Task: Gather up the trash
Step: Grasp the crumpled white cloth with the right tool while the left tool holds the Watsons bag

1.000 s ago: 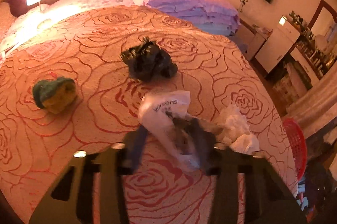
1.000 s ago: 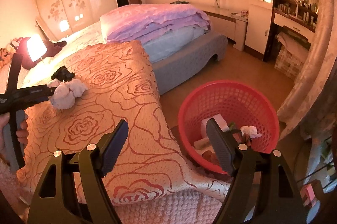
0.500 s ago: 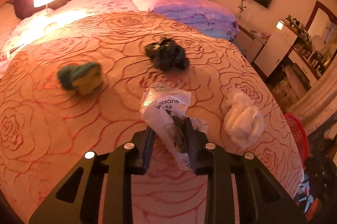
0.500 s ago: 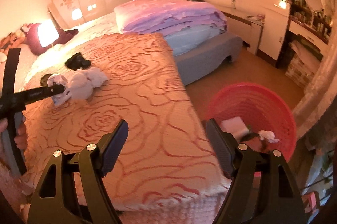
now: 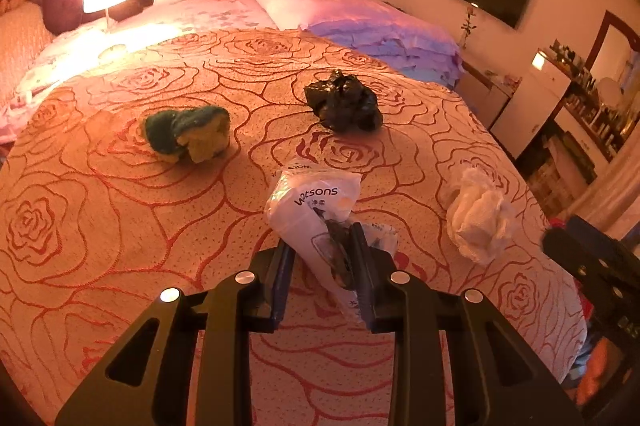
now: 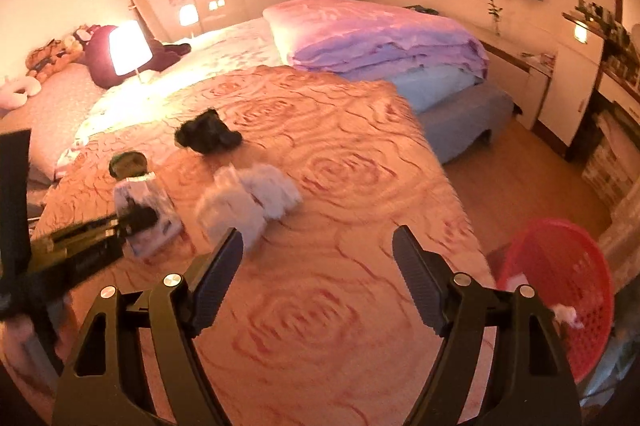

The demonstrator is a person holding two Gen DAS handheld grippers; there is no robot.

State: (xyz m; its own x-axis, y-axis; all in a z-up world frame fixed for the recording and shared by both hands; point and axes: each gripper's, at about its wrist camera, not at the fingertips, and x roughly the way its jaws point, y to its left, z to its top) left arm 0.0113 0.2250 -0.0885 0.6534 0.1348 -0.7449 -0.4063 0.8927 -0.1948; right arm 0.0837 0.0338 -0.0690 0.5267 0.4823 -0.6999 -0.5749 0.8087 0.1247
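Item: crumpled white plastic bag printed "watsons" [image 5: 316,209], on the rose-patterned orange bedspread [image 5: 120,218], near its foot end. Its long axis runs from the left gripper [image 5: 323,266] up toward 11 o'clock in the left wrist view, printed end farthest from the jaws, lower end pinched between the two dark pads. Left gripper: jaws narrowed onto the bag, both pads pressing its sides; it points steeply down over the bed. In the right wrist view it [image 6: 136,220] reaches in from 9 o'clock with the bag [image 6: 146,209] at its tip. Right gripper [image 6: 318,266]: fingers spread wide, nothing between them, tilted down over bare bedspread [image 6: 304,326]; the picture is blurred. Around the bag in the left wrist view: wad of white tissue paper [image 5: 478,222] at 3 o'clock, near but apart; crumpled black plastic bag [image 5: 344,101] at 12 o'clock, apart; green and yellow sponge-like lump [image 5: 188,133] at 10 o'clock, well apart. In the right wrist view the white wad [image 6: 248,201] lies just beyond the right gripper's left fingertip. Red plastic mesh basket [image 6: 560,290] stands on the floor at 4 o'clock off the bed corner, a few pale scraps inside. Folded lilac quilt [image 6: 380,33] lies on the bed beyond the bedspread.
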